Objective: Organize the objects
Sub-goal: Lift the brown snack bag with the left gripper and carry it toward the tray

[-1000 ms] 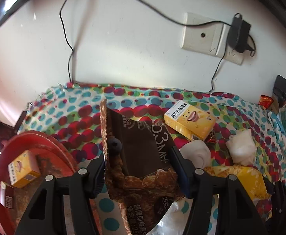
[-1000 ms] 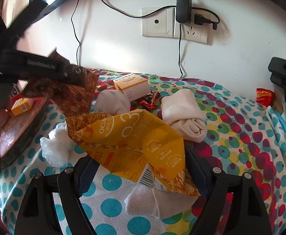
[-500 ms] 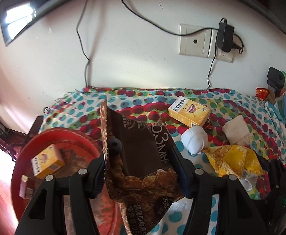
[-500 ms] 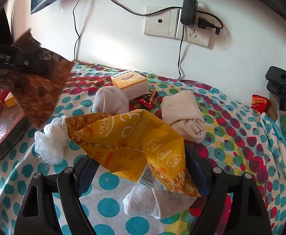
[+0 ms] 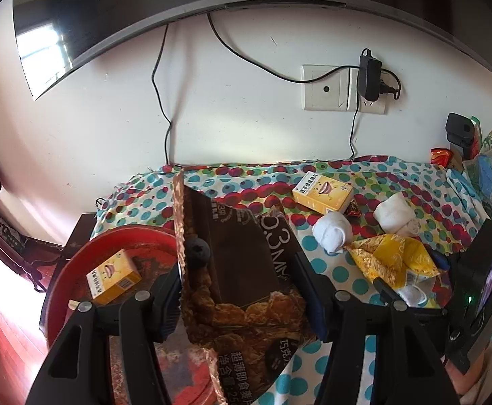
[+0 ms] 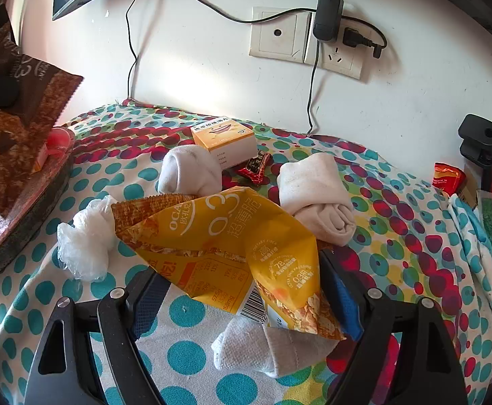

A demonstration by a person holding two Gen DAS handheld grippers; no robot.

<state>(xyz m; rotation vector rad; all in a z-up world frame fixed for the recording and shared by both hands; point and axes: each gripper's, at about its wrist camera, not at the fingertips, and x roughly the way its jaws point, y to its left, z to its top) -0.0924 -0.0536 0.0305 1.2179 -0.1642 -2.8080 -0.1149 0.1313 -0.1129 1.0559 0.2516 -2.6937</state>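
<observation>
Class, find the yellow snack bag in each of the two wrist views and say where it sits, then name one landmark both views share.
Left wrist view: the yellow snack bag lies at lower right on the dotted cloth, right of the brown bag.
Right wrist view: it fills the centre, between the right gripper's fingers.
Shared landmark: the wall socket plate.

A tray (image 5: 77,260) sits at the counter's (image 6: 185,351) left end with a small box (image 5: 112,276) in it; right of it lie rolled socks (image 6: 316,199) behind a snack bag (image 6: 232,253)
</observation>
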